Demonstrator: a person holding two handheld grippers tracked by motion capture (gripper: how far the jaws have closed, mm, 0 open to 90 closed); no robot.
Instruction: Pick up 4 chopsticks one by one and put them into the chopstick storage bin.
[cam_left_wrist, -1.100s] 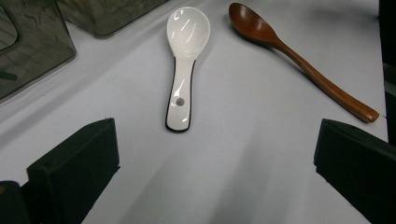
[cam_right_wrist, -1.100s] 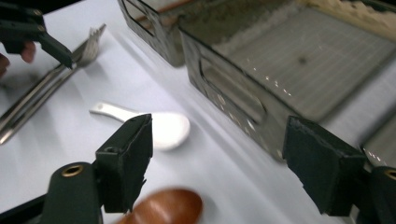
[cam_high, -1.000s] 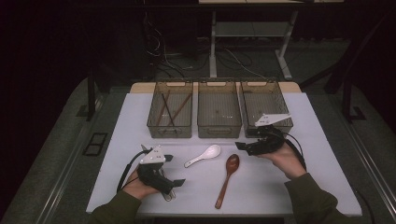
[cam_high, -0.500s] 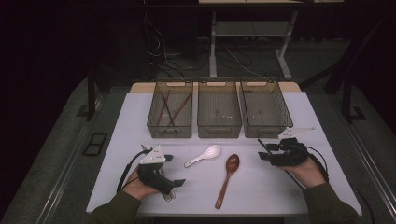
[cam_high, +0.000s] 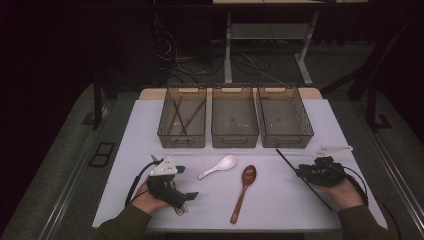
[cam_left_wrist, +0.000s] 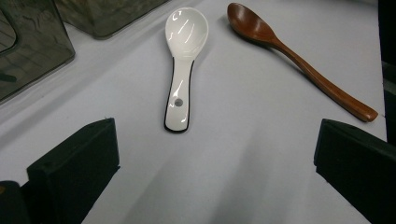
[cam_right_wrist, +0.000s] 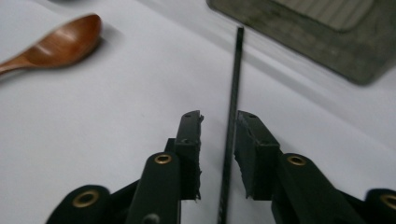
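A thin black chopstick (cam_high: 287, 161) lies slanted on the white table at the right. My right gripper (cam_high: 301, 171) sits low over it. In the right gripper view the chopstick (cam_right_wrist: 236, 70) runs between the jaws of the right gripper (cam_right_wrist: 219, 116). They have just been closing, and a gap still shows on the stick's left side. A white ceramic spoon (cam_high: 218, 167) and a brown wooden spoon (cam_high: 243, 190) lie mid-table. My left gripper (cam_high: 186, 182) rests at the front left, open wide and empty. The white spoon (cam_left_wrist: 183, 65) and the wooden spoon (cam_left_wrist: 299, 60) lie beyond the left gripper (cam_left_wrist: 217, 135).
Three translucent grey bins stand in a row at the back. The left bin (cam_high: 161, 131) holds several chopsticks (cam_high: 179, 117); the middle bin (cam_high: 235, 141) and the right bin (cam_high: 308, 131) look bare. The table's front edge runs just below both hands.
The right hand has moved from in front of the right bin toward the front right and down to the table, and its jaws have narrowed around the black chopstick. The left hand has stayed put.
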